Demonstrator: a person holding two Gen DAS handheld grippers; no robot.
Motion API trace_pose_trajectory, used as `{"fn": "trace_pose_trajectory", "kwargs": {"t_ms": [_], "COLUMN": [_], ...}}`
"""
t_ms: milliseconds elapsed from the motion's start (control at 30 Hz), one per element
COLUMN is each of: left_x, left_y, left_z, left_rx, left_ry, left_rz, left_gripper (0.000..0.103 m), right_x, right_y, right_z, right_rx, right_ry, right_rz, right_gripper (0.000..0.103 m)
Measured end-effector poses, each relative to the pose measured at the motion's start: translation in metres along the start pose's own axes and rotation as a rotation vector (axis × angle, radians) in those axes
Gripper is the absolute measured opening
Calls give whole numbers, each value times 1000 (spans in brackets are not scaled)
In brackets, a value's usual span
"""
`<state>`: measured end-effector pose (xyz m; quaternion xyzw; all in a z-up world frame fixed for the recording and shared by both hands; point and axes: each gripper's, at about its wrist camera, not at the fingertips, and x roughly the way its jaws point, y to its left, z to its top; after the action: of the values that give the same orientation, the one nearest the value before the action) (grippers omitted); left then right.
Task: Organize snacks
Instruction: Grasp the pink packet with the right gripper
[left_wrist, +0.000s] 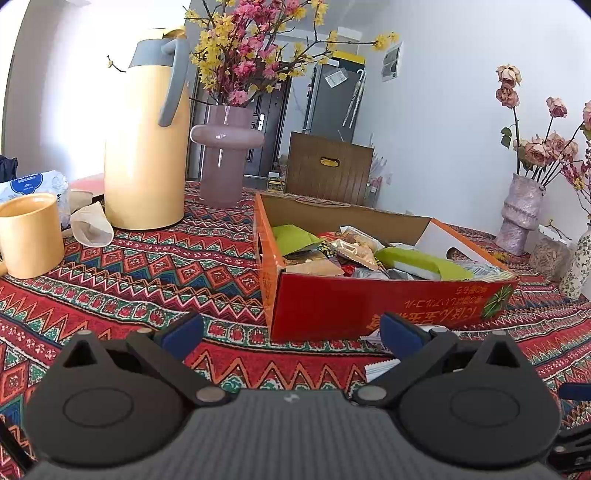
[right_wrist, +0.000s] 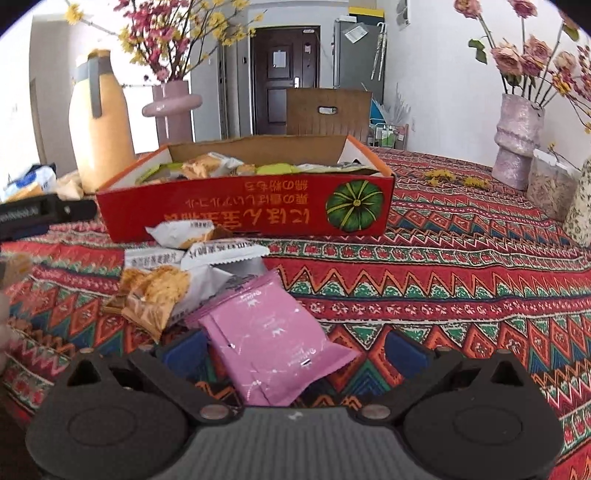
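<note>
— Red patterned cloth covers the whole tabletop (right_wrist: 461, 258). What sits on it?

— Biggest is the red cardboard box (right_wrist: 258, 210) with a green pumpkin printed on its near side, at the middle of the tabletop, heaped with snack packets. Far left of it stand a yellow thermos jug (left_wrist: 144, 147) and a pink vase (left_wrist: 223, 162) of blossoms; a yellow cup (left_wrist: 29, 236) sits nearer, at the left edge.

— And the loose snacks?

— Just in front of the box's near left corner lies a small pile: white cracker packets (right_wrist: 199, 254), one orange-printed packet (right_wrist: 155, 295), and nearest, a pink packet (right_wrist: 266, 336).

— The claws?

— Right claw (right_wrist: 291, 350) is spread wide, the pink packet lying between its blue fingers, left pad close to it; contact I cannot tell. Left claw (left_wrist: 291, 332) gapes too, empty, facing the box's near wall.
</note>
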<state>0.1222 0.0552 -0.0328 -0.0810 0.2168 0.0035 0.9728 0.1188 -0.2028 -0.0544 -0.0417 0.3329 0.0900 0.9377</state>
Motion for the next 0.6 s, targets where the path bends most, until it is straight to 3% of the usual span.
{"fn": "trace_pose_trajectory", "kwargs": {"t_ms": [233,367,467,600], "left_x": [1,2,2,4], "left_y": [-1,-1,-1,-2], "left_z": [0,0,0,0], "left_rx": [4,6,8,11], "left_ry": [6,10,13,19], "left_rz": [2,5,9,16], "left_gripper": [103,103,103,103], "right_x": [17,17,12,8], "right_y": [-1,0,1,-1], "right_z": [5,2,2,-1], "right_rx": [12,-7,-25,-20], "right_ry": [1,-4,-12,-25], "right_rz": [7,39,69,62], "right_gripper": [102,85,64,61]}}
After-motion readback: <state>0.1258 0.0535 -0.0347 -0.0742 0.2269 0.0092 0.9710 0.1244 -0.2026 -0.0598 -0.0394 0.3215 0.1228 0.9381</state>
